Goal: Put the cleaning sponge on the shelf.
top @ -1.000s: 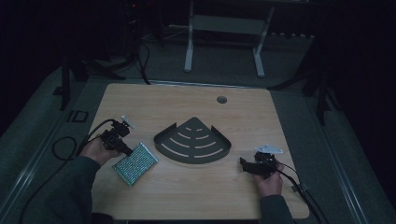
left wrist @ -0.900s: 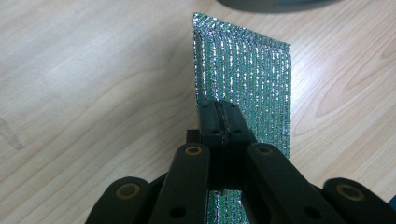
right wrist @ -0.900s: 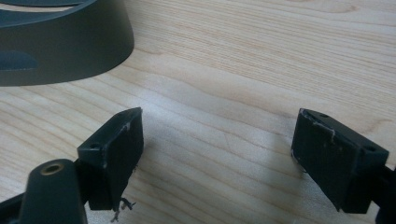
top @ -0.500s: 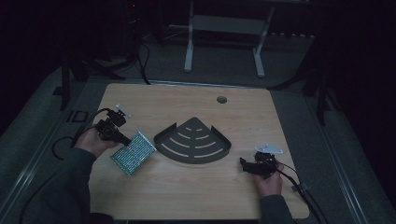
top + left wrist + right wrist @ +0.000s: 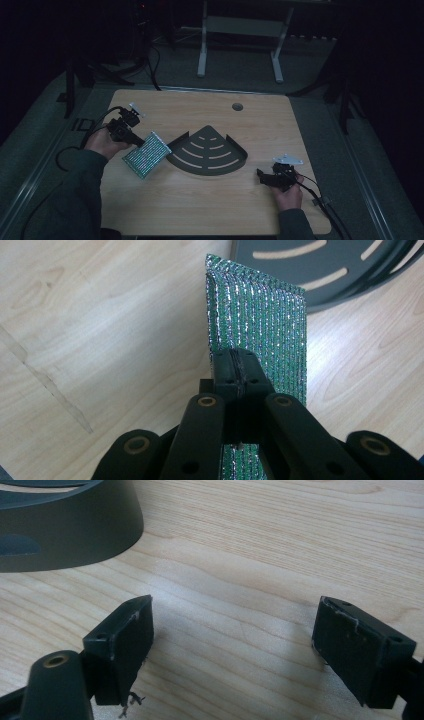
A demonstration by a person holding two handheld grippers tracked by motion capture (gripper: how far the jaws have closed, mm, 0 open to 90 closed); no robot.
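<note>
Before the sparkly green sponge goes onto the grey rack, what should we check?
1. Left gripper shut on the sponge: ok.
2. Sponge off the table: cannot tell.
3. Rack bare, with room for it: ok.
4. Right gripper open, holding nothing: ok.
5. Right gripper clear of the rack: ok.
6. Sponge hangs firm, won't slip: cannot tell.

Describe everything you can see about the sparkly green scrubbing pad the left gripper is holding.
The sparkly green scrubbing pad is a flat rectangle of green mesh shot with silvery threads in ribbed rows, with a seamed edge along one side. The left gripper is shut on one end of it, so it juts out tilted over the wooden table. Its far end points toward the dark grey fan-shaped slotted rack; whether they touch cannot be told.
</note>
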